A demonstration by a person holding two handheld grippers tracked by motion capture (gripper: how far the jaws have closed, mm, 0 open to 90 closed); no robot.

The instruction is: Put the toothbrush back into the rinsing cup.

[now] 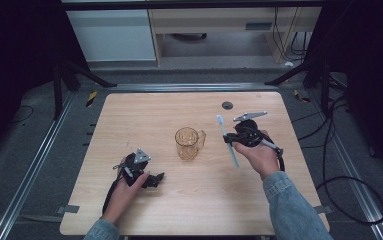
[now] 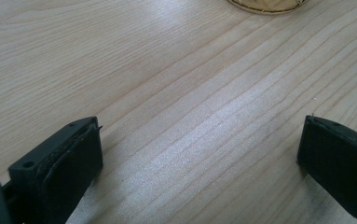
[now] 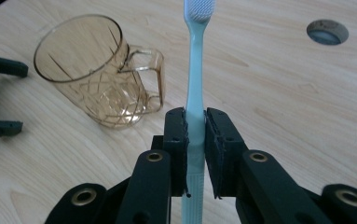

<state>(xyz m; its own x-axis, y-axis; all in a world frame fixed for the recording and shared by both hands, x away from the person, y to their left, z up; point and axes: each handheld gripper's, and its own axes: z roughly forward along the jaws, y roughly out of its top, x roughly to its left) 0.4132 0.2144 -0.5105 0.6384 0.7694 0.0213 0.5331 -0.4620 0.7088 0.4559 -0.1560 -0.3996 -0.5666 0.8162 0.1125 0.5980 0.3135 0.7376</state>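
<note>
In the high view, the right tool [image 1: 230,139] holds a pale toothbrush [image 1: 227,140] above the surface [image 1: 129,115], just to the right of the amber cup [image 1: 189,143]; the left tool [image 1: 155,179] rests low near the front edge. In the left gripper view, its jaws stand wide apart with nothing between them. In the right gripper view, the jaws are closed on the handle of the toothbrush [image 3: 195,88], head up. The brush looks light, stiff and smooth, so the lower handle seems the right place to grip; the cup [image 3: 92,70] probably tips easily
</note>
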